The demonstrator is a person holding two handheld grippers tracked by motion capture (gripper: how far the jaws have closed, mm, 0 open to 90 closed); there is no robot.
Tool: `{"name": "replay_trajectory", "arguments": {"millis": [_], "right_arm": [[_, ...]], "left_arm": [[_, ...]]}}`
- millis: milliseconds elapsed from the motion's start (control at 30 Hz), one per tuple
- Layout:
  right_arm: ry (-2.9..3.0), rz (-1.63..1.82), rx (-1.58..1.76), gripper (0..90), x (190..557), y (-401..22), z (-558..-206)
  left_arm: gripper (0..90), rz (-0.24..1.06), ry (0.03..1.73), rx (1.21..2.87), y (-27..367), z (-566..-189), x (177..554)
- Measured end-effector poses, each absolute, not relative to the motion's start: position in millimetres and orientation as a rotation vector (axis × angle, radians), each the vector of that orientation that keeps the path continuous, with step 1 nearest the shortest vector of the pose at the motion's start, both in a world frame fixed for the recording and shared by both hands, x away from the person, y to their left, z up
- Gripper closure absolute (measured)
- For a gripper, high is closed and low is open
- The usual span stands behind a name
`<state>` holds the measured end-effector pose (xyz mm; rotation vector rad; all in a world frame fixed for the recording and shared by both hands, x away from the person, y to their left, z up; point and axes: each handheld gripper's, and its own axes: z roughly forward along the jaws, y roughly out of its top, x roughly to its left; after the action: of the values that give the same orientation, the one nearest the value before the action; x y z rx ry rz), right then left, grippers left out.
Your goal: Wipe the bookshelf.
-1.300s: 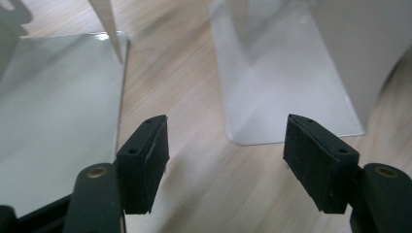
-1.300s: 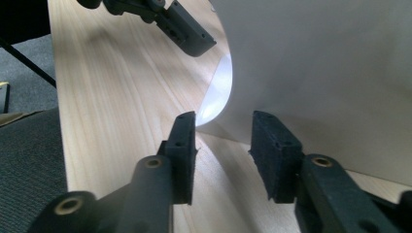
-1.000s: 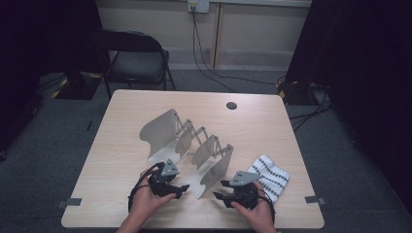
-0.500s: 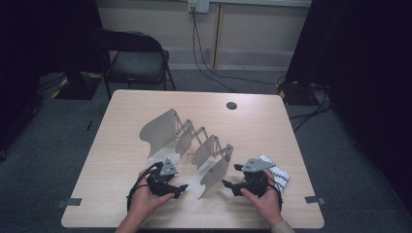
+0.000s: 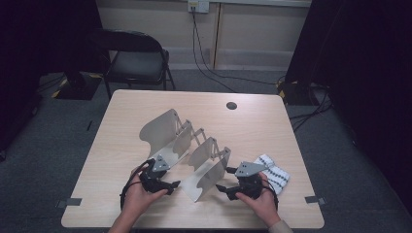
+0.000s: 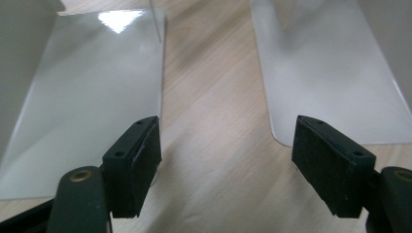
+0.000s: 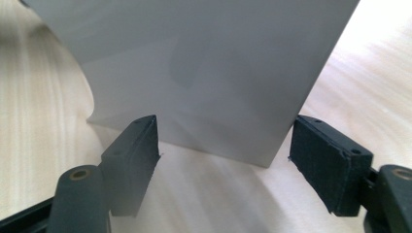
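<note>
Jaws of the left gripper [image 6: 228, 165] stand apart with nothing between them but bare table; they have just been opening a little. It sits at the near left of the folding rack [image 5: 194, 150], pointing into the gap between two of its flat base plates [image 6: 92, 92], and its left jaw hovers over the corner of one. The right gripper [image 7: 226, 165] is also released. Its jaws have just been closing somewhat, and the end plate [image 7: 209, 73] stands just ahead of them, unpinched.

The rack stands near the middle of the table [image 5: 262, 126], running from far left toward near right, its upright sheets joined by scissor links.

The main risk, as I judge it, is a slipping grip: the sheets look thin, smooth and glossy, so a pinch taken only at an edge could slide off. An uneven push or pull from the two sides could skew the linkage, tip the rack, or skate it across the wood. The left jaw could also catch under a base corner.

A striped cloth [image 5: 274, 174] lies just beyond the right hand [image 5: 262, 201] and could be dragged along. A black round cap [image 5: 231, 105] sits well apart at the far edge; a chair [image 5: 136, 60] stands beyond the table.
</note>
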<state>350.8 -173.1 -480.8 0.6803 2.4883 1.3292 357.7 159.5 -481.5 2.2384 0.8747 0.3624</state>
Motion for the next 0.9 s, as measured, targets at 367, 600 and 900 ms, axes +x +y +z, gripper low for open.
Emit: {"name": "replay_trajectory", "arguments": {"millis": [367,600,900], "right_arm": [[2.535,1.336,0.599,27.6,330.9,-152.3,-480.9],[2.583,1.351,0.537,29.0,323.7,-136.6,-482.3],[2.505,1.244,0.76,27.0,334.3,-183.5,-476.4]], "left_arm": [[22.6,0.367,0.927,2.225,178.0,-481.3,360.6],[20.8,0.368,0.94,2.215,188.4,-482.6,362.0],[20.4,0.384,0.95,2.214,196.7,-484.0,361.9]]}}
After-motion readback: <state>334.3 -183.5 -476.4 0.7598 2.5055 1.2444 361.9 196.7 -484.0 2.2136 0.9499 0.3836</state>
